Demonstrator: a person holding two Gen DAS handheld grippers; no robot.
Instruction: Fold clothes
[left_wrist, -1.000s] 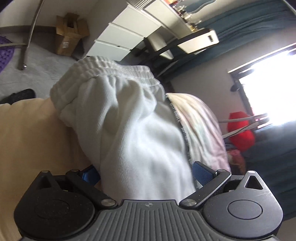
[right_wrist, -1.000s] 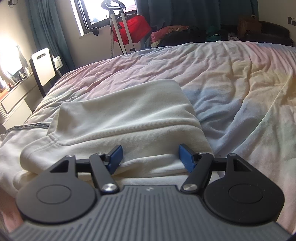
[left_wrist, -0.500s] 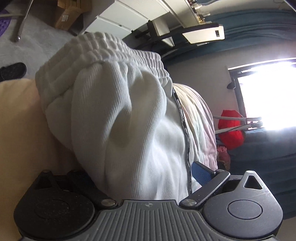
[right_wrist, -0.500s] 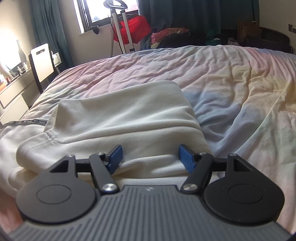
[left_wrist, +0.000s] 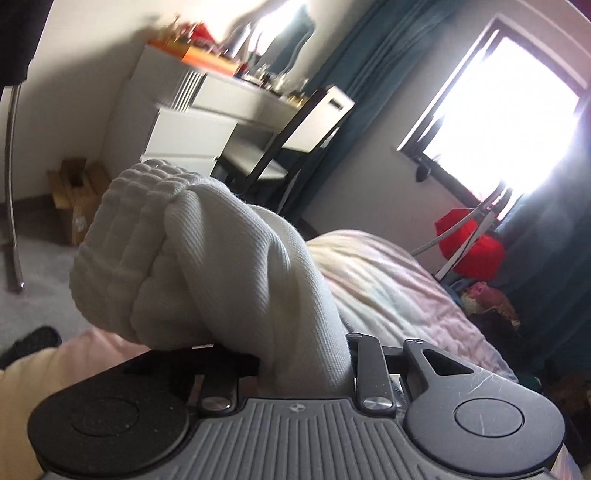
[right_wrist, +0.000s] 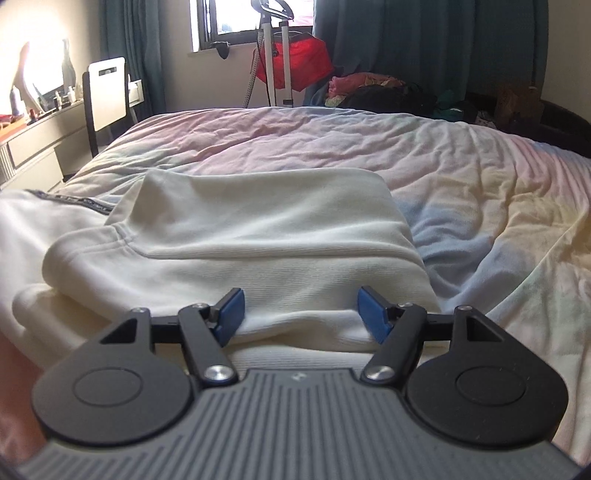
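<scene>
White sweatpants (right_wrist: 258, 236) lie partly folded on the pastel bedspread (right_wrist: 480, 177), with a dark printed side stripe (right_wrist: 70, 201) at the left. My right gripper (right_wrist: 301, 314) is open, its blue pads (right_wrist: 231, 314) resting on the near fold of the fabric, nothing pinched. In the left wrist view my left gripper (left_wrist: 303, 365) is shut on a bunched end of the sweatpants (left_wrist: 229, 266), lifted off the bed; the ribbed elastic waistband (left_wrist: 122, 236) curls over at the top left. The fabric hides the left gripper's pads.
A white dresser (left_wrist: 192, 122) and a dark-framed chair (left_wrist: 295, 125) stand beside the bed. A red bag on a white stand (right_wrist: 291, 59) sits under the window. A clothes pile (right_wrist: 373, 88) lies past the bed's far edge. A cardboard box (left_wrist: 74, 199) is on the floor.
My left gripper has closed on the sweatpants' end and swung upward, lifting the bunched waistband off the bed. The right gripper stays open and has barely moved.
</scene>
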